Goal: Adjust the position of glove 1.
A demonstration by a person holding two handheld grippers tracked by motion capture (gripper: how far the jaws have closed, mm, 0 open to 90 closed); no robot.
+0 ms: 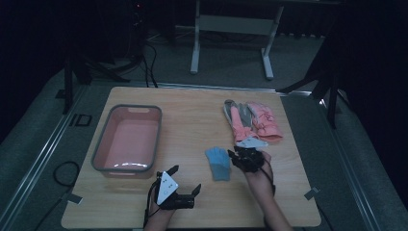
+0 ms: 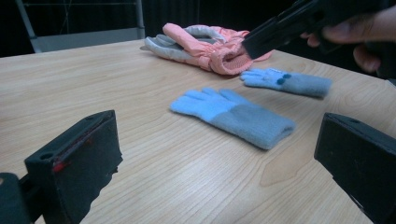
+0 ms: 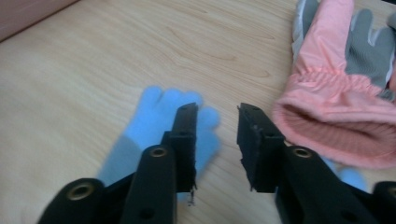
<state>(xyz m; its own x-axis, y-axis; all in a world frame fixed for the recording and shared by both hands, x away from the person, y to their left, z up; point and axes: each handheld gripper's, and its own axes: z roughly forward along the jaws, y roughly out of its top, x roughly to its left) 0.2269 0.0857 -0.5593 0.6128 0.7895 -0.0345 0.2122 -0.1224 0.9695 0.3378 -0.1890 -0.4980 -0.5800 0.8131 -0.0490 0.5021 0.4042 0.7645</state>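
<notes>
Left of the blue glove (image 1: 218,162), well apart from it on the wooden table (image 1: 192,125), stands a pink bin (image 1: 128,139) with a grey rim, its long side running away from the person. Nearer the person than the bin, and left of the glove, the left gripper (image 1: 184,179) hovers low with its jaws spread wide and nothing between them; a white plate sits on top of it. From the left gripper view the glove lies flat, fingers pointing left, with bare wood all round it.

Just right of the glove is the right gripper (image 1: 234,155), held in a hand (image 1: 262,180). Its jaws stand parted with a gap between them (empty, from what the right gripper view shows), one jaw over the glove's fingertips. A second blue glove (image 2: 287,82) lies beyond the first, just right of it and partly under the right gripper. Farther back from the glove, a pair of pink and grey ski gloves (image 1: 252,120) lies heaped, cuffs toward the person.

No writing on the gloves can be read. Around the table the floor is grey carpet, the room dark, with a white table frame (image 1: 231,29) at the back.
</notes>
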